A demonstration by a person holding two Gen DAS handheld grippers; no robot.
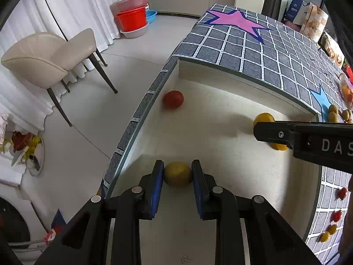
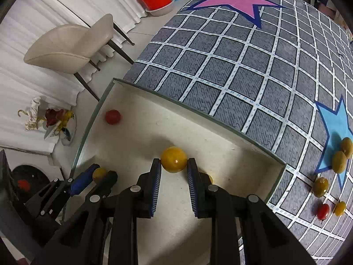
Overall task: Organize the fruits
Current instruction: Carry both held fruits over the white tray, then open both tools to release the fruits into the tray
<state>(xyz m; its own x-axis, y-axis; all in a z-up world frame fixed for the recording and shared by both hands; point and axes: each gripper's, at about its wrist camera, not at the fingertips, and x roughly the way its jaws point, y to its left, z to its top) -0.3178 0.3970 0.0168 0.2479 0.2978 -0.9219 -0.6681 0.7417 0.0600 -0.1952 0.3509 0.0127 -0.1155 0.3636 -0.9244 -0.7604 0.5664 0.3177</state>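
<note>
Your left gripper (image 1: 177, 173) is clamping a dull yellow fruit (image 1: 177, 174) between its blue pads (image 1: 155, 190), pointing steeply down over the near left part of the white tray (image 1: 220, 114). Your right gripper (image 2: 173, 165) is likewise squeezing a brighter orange-yellow fruit (image 2: 173, 159), its ridged blue pads (image 2: 155, 187) pressing on both sides, and it is hanging over the tray's near middle; a second small yellow fruit (image 2: 210, 178) is peeking out just behind its right finger, though whether it is touching the finger is unclear. In the left wrist view, the right gripper is reaching in from the right edge, with its fruit showing above and below the black finger. A red tomato (image 1: 173, 99) is lying alone in the tray's far left corner, close to the wall. Outside the tray, on the grey gridded table cover (image 2: 220, 66), several olive-yellow fruits (image 2: 339, 159) are sitting on and beside the blue star (image 2: 337, 119), with a small red tomato (image 2: 323, 211) and another yellow fruit (image 2: 340, 208) nearer you. Beyond the table, a cream chair (image 1: 48, 55) is standing on the floor.
</note>
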